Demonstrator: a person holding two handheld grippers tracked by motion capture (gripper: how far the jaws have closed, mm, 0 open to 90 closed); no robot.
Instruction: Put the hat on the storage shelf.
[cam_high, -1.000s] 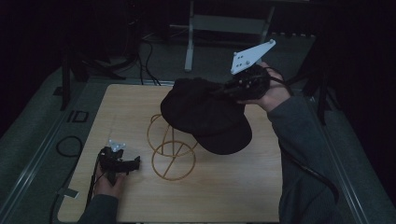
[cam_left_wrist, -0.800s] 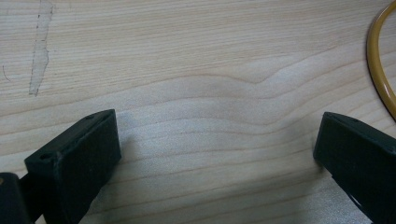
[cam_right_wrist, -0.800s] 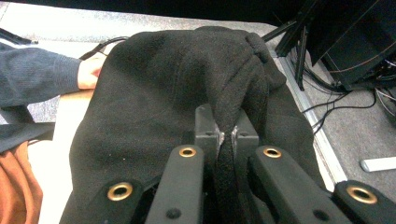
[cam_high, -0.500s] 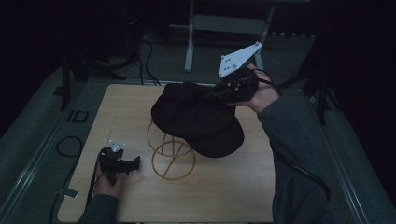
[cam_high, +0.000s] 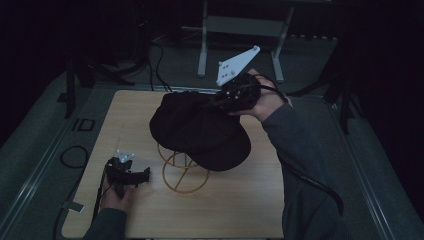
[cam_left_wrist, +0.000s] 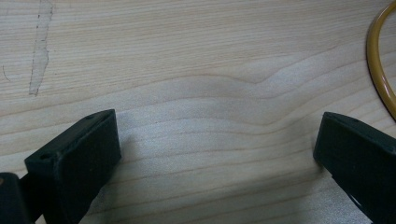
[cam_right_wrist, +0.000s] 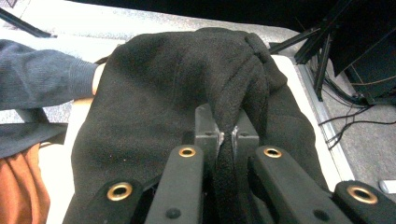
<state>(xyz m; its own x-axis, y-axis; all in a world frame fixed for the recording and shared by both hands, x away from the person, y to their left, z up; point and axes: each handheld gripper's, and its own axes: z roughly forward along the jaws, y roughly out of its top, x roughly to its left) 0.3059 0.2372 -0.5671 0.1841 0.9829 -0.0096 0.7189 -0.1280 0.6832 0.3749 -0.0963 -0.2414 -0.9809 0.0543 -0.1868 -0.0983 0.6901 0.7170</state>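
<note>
A black fabric cap (cam_high: 197, 127) hangs over a yellow wire stand (cam_high: 182, 172) at the middle of the wooden table (cam_high: 240, 205). My right gripper (cam_high: 220, 102) is shut on a fold of the cap's cloth and holds it up from the back right. In the right gripper view the jaws pinch the black cap (cam_right_wrist: 187, 84) between them, the gripper (cam_right_wrist: 227, 133) closed tight. My left gripper (cam_high: 145, 175) rests on the table at the front left, jaws spread wide. In the left gripper view the gripper (cam_left_wrist: 217, 144) has bare wood between its jaws and the stand's ring (cam_left_wrist: 379, 70) at the right edge.
A cable (cam_high: 70, 155) loops off the table's left side. A metal frame leg (cam_high: 202, 45) stands behind the table on the floor. A person's sleeve (cam_right_wrist: 42, 77) lies at the left of the right gripper view.
My right gripper has carried the cap leftward, over the wire stand. The left gripper has stayed where it was.
</note>
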